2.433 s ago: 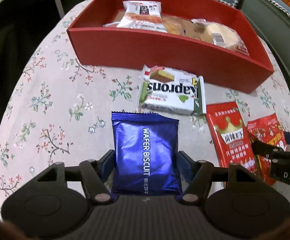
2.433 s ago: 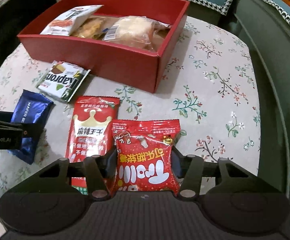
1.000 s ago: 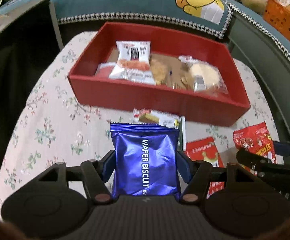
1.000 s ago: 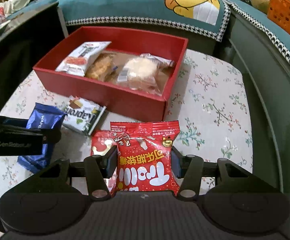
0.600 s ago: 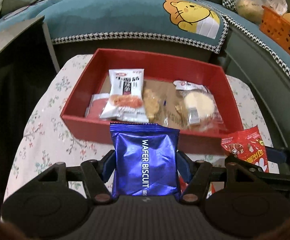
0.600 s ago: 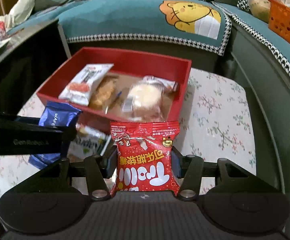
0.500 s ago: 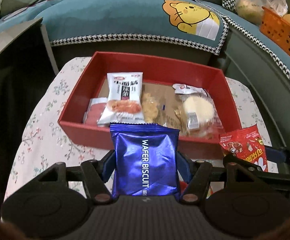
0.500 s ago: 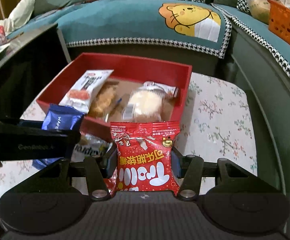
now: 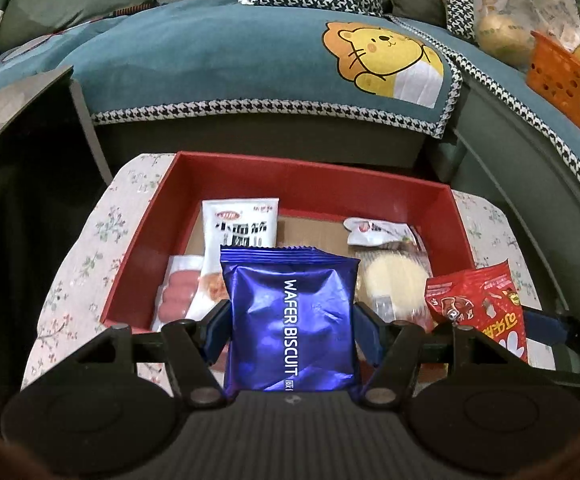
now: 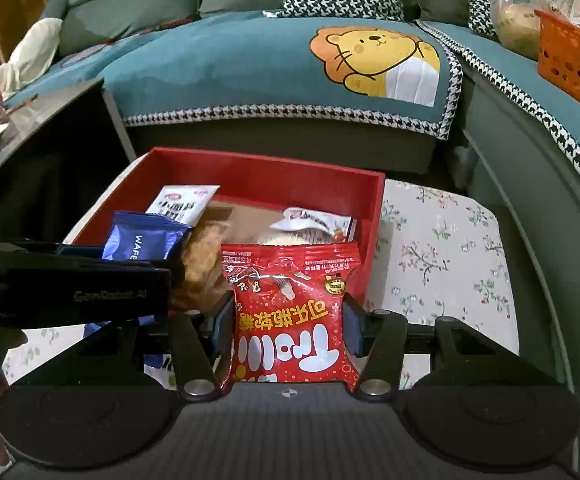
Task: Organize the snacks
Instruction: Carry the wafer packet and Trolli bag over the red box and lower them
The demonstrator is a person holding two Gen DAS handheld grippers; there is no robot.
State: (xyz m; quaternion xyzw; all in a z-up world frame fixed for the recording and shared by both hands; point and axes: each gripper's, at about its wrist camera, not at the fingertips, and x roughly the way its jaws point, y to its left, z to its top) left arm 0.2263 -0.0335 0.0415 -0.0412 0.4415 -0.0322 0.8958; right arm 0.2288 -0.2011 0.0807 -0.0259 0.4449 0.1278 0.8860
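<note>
1. Both packets are now riding well above the flowered desk (image 10: 441, 248), where 2.4 seconds ago they were lying flat on it beside two other packs; the lift is done and the carry toward the red box (image 9: 309, 184) is under way.
2. The left tool (image 9: 291, 320) is pinching the blue wafer biscuit packet (image 9: 291, 320) by its sides, holding it upright just in front of the box's near wall, over the white noodle-snack pack (image 9: 242, 224) and the sausages (image 9: 178, 292).
3. The right tool (image 10: 290, 320) is squeezing the red candy packet (image 10: 290, 312) the same way, facing the box's right half, where a round bun in clear wrap (image 9: 393, 280) is lying.
4. The box is looming larger and lower in both views than half a second ago, so I judge both packets are nearing a drop point.
5. Bare cardboard floor is showing only toward the back, so each packet is probably needing to go farther in before release.
</note>
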